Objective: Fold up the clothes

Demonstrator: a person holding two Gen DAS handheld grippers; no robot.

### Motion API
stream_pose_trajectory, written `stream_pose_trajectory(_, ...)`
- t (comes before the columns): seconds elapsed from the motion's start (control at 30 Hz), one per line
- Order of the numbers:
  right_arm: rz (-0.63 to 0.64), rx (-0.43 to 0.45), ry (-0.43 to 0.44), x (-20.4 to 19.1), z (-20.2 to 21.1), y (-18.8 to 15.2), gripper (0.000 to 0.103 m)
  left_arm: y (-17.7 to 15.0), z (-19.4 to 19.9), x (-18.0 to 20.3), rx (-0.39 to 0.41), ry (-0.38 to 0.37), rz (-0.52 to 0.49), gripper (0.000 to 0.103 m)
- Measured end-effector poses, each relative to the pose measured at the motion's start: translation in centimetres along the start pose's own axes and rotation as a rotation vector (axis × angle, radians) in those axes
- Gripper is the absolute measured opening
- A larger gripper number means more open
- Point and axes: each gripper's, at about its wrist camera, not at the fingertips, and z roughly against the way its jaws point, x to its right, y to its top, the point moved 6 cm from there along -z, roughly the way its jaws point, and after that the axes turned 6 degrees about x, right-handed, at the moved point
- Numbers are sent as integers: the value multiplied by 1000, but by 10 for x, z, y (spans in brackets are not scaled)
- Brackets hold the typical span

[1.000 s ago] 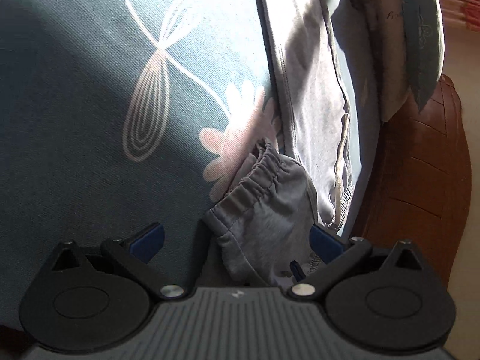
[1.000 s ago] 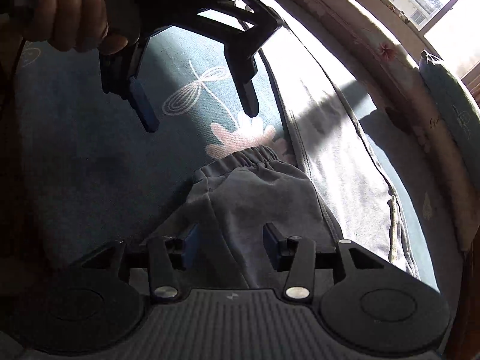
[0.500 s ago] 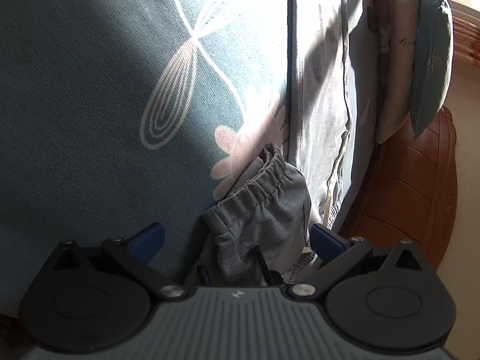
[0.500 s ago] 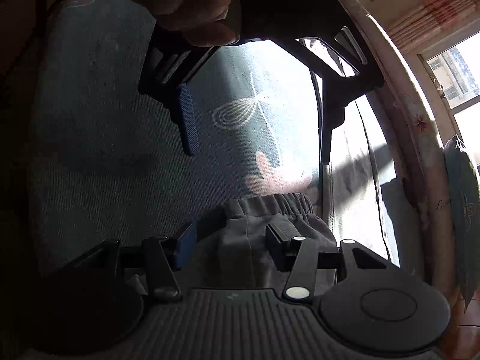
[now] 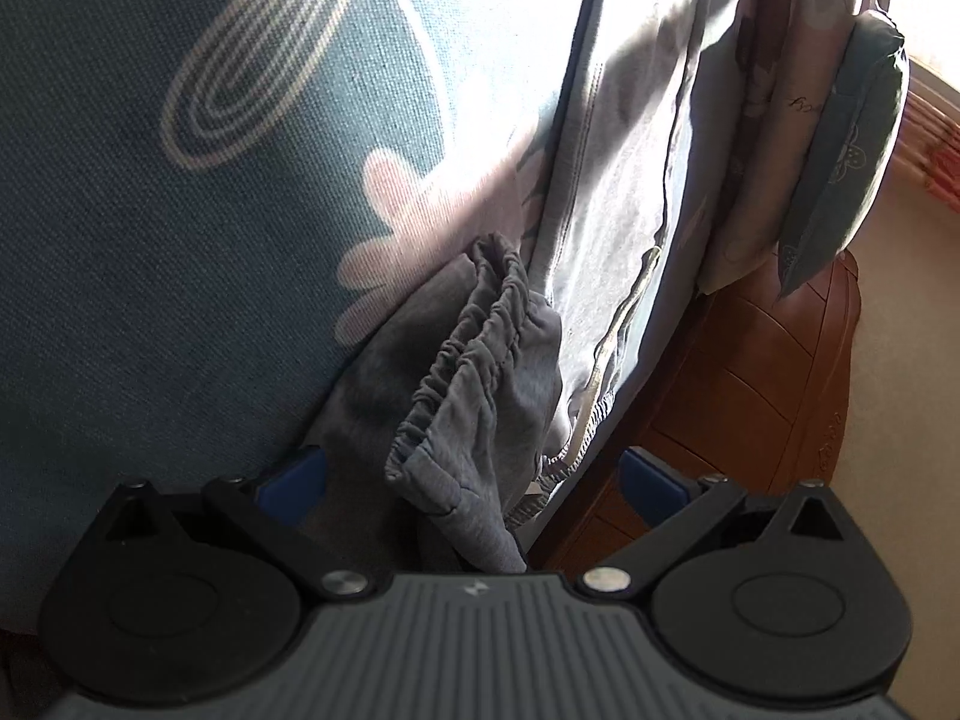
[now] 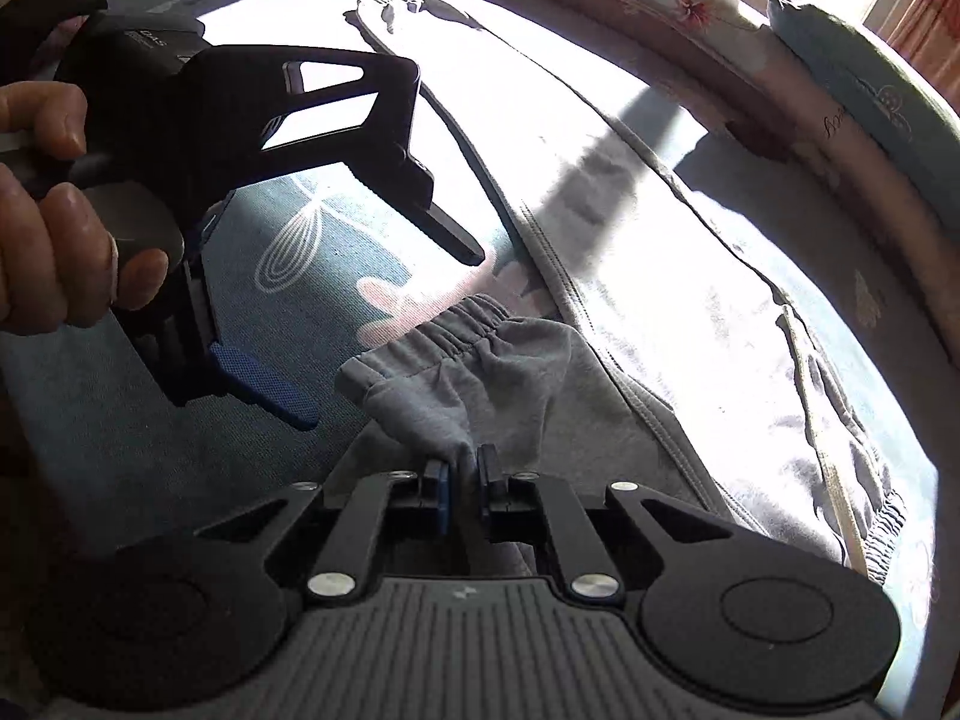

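Note:
A small grey garment with an elastic waistband [image 5: 480,360] [image 6: 468,372] lies bunched on the teal patterned bed sheet [image 5: 150,300]. My right gripper [image 6: 462,480] has its jaws closing, and the pads pinch a fold of that grey fabric, which is pulled up off the sheet. My left gripper [image 5: 474,480] [image 6: 378,330] is open. It hovers over the waistband end, the cloth lying loosely between its blue pads [image 5: 294,480] without touching them. A hand [image 6: 54,240] holds the left gripper.
A long light grey garment [image 5: 612,210] [image 6: 690,300] lies flat in sunlight beside the small one. Pillows [image 5: 840,150] [image 6: 852,78] lean at the bed's far side. The wooden bed frame [image 5: 750,390] runs along the mattress edge.
My right gripper has shut on a fold of the grey garment and raised it. The left gripper, still open, has dropped closer to the waistband and rolled.

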Motion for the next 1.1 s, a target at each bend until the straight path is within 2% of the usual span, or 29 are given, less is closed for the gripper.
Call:
stream_pose_trajectory(0.17, -141, -15, -6, 28, 0, -5, 10, -3, -25, 20, 8, -42, -44, 102)
stream_pose_trajectory(0.3, -164, -11, -16, 41, 2, -9, 10, 3, -33, 36, 50, -85, -51, 102)
stream_pose_trajectory(0.43, -158, -10, -25, 45, 3, -13, 11, 7, -33, 52, 65, -108, -101, 102)
stream_pose_trajectory(0.53, -121, 5, -37, 40, 10, -14, 18, 5, -26, 60, 54, -117, -116, 102)
stream_pose_trajectory(0.57, -93, 14, -41, 36, 12, -13, 26, 5, -23, 62, 51, -122, -117, 102)
stream_pose_trajectory(0.6, -64, 21, -41, 32, 13, -11, 39, 4, -20, 64, 49, -132, -114, 102)
stream_pose_trajectory(0.7, 78, 67, -63, 15, 12, -6, 57, 5, -13, 64, 44, -140, -114, 102)
stream_pose_trajectory(0.73, 148, 85, -83, 8, 11, -4, 58, 6, -11, 65, 39, -137, -117, 102)
stream_pose_trajectory(0.83, 433, 136, -199, -18, -2, -6, 58, 2, -10, 66, 18, -109, -143, 102)
stream_pose_trajectory(0.9, 613, 167, -235, -35, -10, -9, 55, 1, -7, 67, 7, -92, -166, 102)
stream_pose_trajectory(0.93, 646, 175, -226, -41, -12, -8, 51, 1, -6, 67, 3, -83, -178, 102)
stream_pose_trajectory(1.0, 600, 166, -193, -41, -11, -2, 16, 2, -4, 63, -6, -51, -207, 101)
stream_pose_trajectory(1.07, 571, 169, -189, -40, -8, 2, 15, 2, -5, 56, -7, 22, -264, 97)
stream_pose_trajectory(1.1, 562, 174, -199, -38, -6, 3, 14, 2, -5, 52, -7, 60, -294, 90)
